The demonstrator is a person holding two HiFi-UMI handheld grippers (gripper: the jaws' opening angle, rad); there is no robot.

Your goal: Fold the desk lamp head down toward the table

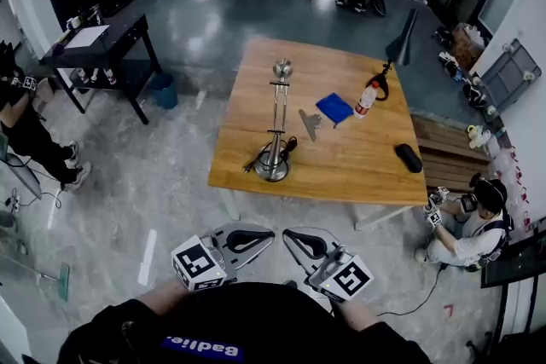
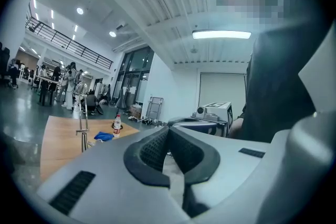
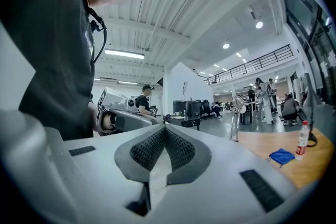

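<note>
A metal desk lamp (image 1: pixel 276 128) stands upright on the wooden table (image 1: pixel 358 166), its round head (image 1: pixel 282 68) at the top and its base (image 1: pixel 273 167) near the table's left front. Both grippers are held close to my body, well short of the table, tips turned toward each other. The left gripper (image 1: pixel 268 235) is shut with nothing in it, and so is the right gripper (image 1: pixel 288 237). In the left gripper view the shut gripper (image 2: pixel 168 157) points level, with the lamp (image 2: pixel 82 123) far off at left. The right gripper view shows its own shut gripper (image 3: pixel 165 152) and the lamp (image 3: pixel 235 115) at right.
On the table lie a blue cloth (image 1: pixel 335 107), a bottle (image 1: pixel 366 98), a grey piece (image 1: pixel 310 124) and a black case (image 1: pixel 409 158). A black desk (image 1: pixel 102 47) stands at left. People sit on the floor at left (image 1: pixel 34 141) and right (image 1: pixel 469 222).
</note>
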